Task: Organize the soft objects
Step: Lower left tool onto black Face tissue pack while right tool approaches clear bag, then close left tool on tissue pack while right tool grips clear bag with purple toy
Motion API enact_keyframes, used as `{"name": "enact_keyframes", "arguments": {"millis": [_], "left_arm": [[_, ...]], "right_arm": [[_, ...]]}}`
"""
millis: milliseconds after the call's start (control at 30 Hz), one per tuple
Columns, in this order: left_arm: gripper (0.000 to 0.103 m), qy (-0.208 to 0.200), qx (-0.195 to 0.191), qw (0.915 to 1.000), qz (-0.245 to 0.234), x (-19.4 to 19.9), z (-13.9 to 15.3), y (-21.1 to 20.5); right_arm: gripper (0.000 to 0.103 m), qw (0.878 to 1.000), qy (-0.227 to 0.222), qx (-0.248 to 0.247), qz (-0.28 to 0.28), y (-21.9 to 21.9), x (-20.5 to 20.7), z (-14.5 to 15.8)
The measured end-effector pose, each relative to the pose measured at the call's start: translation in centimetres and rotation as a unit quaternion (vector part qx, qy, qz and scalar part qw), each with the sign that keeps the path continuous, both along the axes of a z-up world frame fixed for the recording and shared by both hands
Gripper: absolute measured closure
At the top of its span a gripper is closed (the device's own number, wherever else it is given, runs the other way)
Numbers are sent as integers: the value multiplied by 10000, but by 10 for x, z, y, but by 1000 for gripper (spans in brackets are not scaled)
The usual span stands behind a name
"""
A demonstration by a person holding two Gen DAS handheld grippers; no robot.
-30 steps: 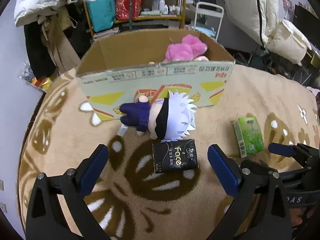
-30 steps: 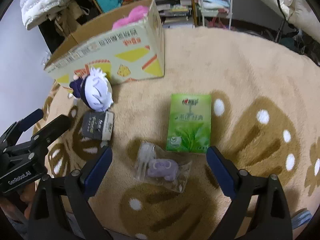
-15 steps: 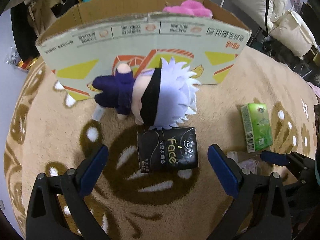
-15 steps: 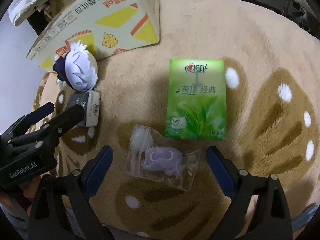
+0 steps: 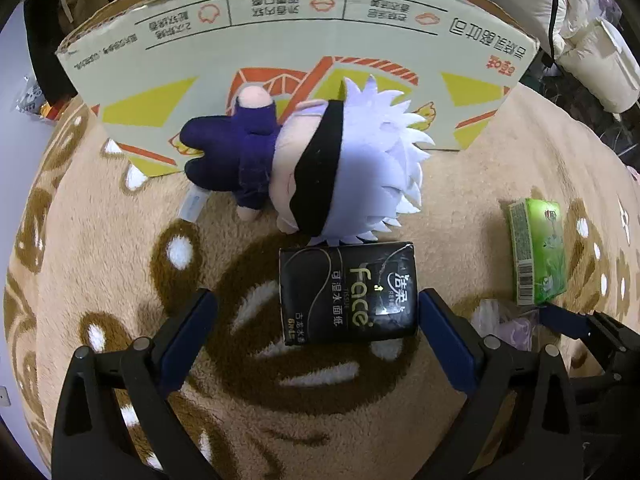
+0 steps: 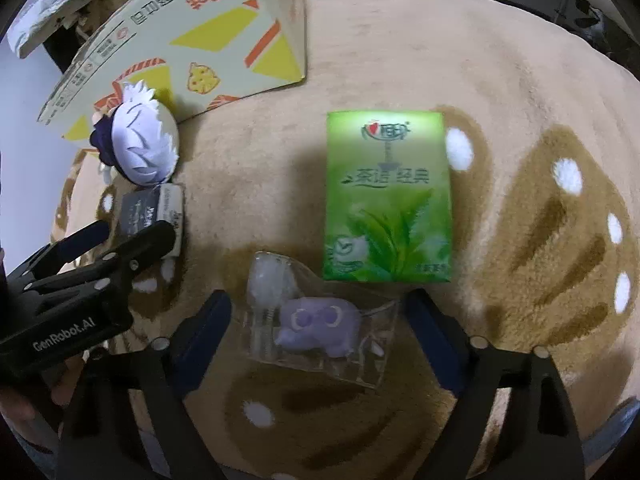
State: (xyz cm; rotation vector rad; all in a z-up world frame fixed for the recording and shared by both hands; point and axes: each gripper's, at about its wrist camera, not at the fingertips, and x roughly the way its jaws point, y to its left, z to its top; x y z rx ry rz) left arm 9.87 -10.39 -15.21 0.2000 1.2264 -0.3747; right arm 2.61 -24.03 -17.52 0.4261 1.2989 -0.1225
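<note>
- Left tool (image 5: 316,316): jaws wide, nothing gripped. The black tissue pack (image 5: 347,293) lies lower centre on the rug (image 5: 100,240), off toward the right finger; probably the next pick.
- Plush doll (image 5: 320,164): centre of frame, on its side against the cardboard box (image 5: 280,40), which looks like the drop-off bin.
- Right tool (image 6: 316,314): jaws closing, pads not yet pressing. The bagged purple toy (image 6: 320,326) sits between them, lower centre.
- Green tissue pack (image 6: 388,196): flat, just above the bag; untouched.
</note>
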Motion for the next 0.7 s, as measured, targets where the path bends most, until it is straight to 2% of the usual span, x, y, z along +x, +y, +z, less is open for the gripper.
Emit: {"name": "enact_keyframes", "arguments": {"millis": [133,233,300,367,567,700], "left_arm": [[8,64,4,10000,75,7,-7,14],[23,141,38,9999,81,10,-13,18],[27,97,104,9999,76,9,-14,19],[39,94,77,9999,57,6,-16,18],[39,43,74,9999,107,-3,-14,21],[40,-148,11,9997,218,-11,-5,27]], "right_arm": [[11,9996,51,-255,99,8,3,-3],[13,9986,102,-487,182,21,-1,-4],[15,9978,127,-619,213,25,-1,-6],[19,9971,136,-711,235,29,-2,-6],[20,9967,89,-734,331,34,-6,2],[20,9970,-13,-684,358,35,-9,11]]}}
